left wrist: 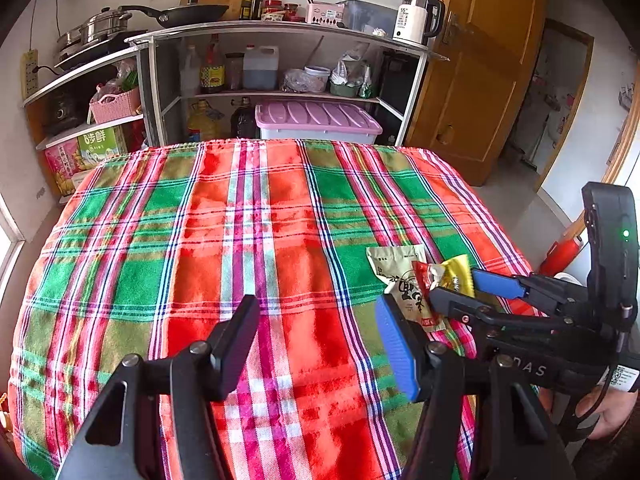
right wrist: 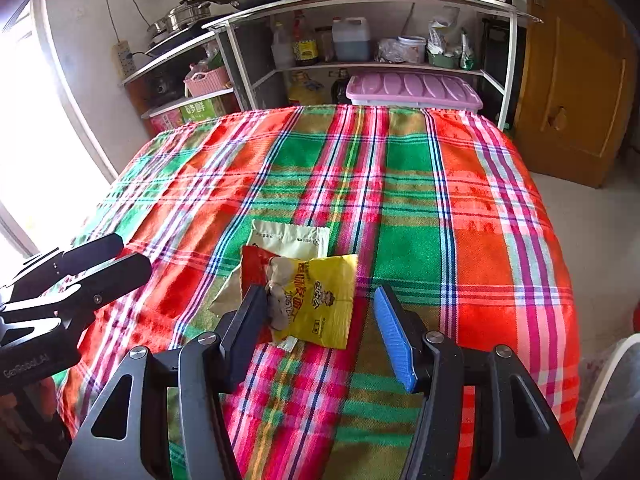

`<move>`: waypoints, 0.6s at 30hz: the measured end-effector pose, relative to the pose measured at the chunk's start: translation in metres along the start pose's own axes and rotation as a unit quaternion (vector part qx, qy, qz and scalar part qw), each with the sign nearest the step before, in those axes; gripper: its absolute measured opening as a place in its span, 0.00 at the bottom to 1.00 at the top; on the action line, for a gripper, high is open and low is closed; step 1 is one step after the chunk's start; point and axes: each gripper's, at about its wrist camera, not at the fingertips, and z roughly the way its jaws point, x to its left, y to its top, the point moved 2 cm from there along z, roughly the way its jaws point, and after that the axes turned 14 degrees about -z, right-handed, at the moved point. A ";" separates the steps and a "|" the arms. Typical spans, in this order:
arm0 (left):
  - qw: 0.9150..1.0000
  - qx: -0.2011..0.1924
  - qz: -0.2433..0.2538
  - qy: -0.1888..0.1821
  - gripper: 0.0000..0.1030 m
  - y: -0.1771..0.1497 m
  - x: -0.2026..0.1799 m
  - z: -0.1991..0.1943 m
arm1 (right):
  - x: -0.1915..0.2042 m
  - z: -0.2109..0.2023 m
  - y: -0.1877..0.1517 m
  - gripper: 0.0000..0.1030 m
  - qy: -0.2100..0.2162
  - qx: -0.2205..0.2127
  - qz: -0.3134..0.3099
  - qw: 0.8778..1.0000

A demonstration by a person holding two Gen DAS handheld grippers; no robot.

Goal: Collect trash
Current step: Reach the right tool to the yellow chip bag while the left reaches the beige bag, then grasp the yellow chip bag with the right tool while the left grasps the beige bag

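A yellow and red snack wrapper (right wrist: 320,300) lies crumpled on the plaid tablecloth (right wrist: 440,208), partly on top of a beige packet (right wrist: 292,236). My right gripper (right wrist: 320,328) is open and stands low over the wrapper; the wrapper's near end lies between the fingers, and the pads do not press it. In the left wrist view the same wrapper (left wrist: 452,274) and beige packet (left wrist: 396,276) sit at the right, with the right gripper (left wrist: 468,286) over them. My left gripper (left wrist: 316,348) is open with only cloth between its fingers, left of the trash. It also shows in the right wrist view, the left gripper (right wrist: 120,260).
Behind the table stands a metal shelf unit (left wrist: 280,32) with bottles, pans and a pink-lidded box (left wrist: 316,118). A wooden door (left wrist: 480,80) is at the right, a bright window (right wrist: 36,140) at the left. A white rim (right wrist: 604,380) shows by the table's right side.
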 end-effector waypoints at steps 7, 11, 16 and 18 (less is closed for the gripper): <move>1.000 0.007 0.003 0.002 0.61 0.000 -0.001 0.007 | -0.004 0.011 -0.003 0.55 -0.008 0.013 0.002 1.000; 1.000 0.011 0.008 -0.001 0.61 0.002 -0.006 0.011 | -0.013 0.008 -0.003 0.55 -0.010 0.009 0.022 1.000; 1.000 0.016 0.014 -0.004 0.61 0.002 -0.012 0.015 | -0.028 0.003 -0.007 0.44 -0.009 0.003 0.051 0.999; 1.000 0.021 0.014 -0.006 0.61 0.002 -0.015 0.018 | -0.031 0.002 -0.008 0.32 -0.015 0.006 0.054 0.998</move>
